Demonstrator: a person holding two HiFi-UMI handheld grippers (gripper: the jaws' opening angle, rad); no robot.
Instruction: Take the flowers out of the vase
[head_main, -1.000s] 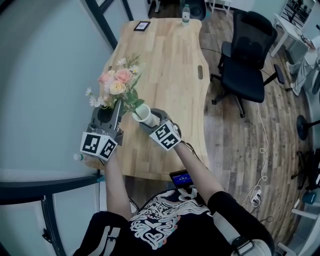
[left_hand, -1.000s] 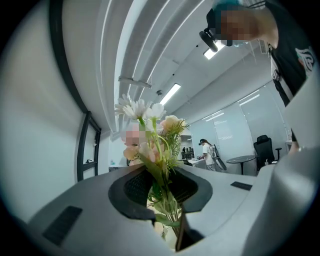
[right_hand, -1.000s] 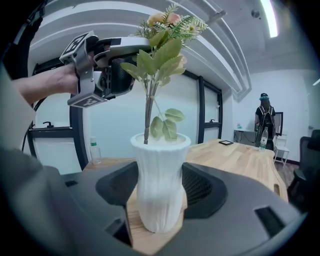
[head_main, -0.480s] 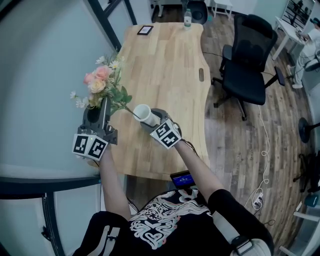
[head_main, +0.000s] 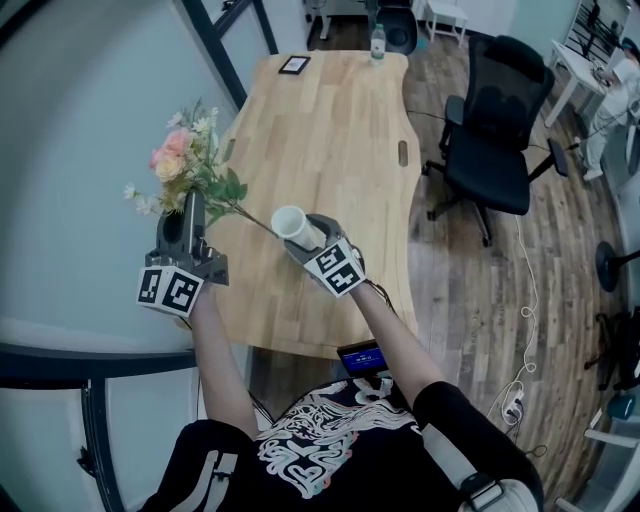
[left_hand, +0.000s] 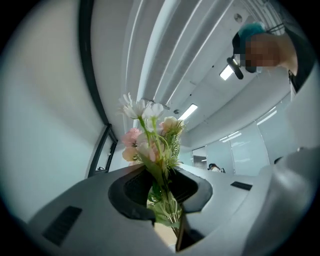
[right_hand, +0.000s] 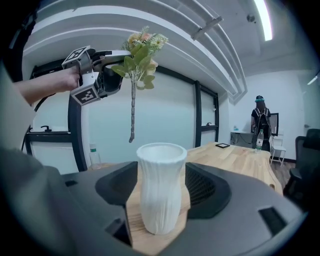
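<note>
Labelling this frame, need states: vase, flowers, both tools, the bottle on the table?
white ribbed vase: empty, upright.
bouquet of pink and white flowers: out of the vase, stem end clear of its rim.
left tool: shut on the bouquet's stems.
right tool: shut on the vase.
clear plastic bottle: upright on the wooden table's far end.

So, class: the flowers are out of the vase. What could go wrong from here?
The left gripper pinches the flowers by thin stems alone, so they might slip or twist. They hang past the table's left edge, so a drop would likely miss it. The long stem dangles near the vase and could knock it if swung back.
</note>
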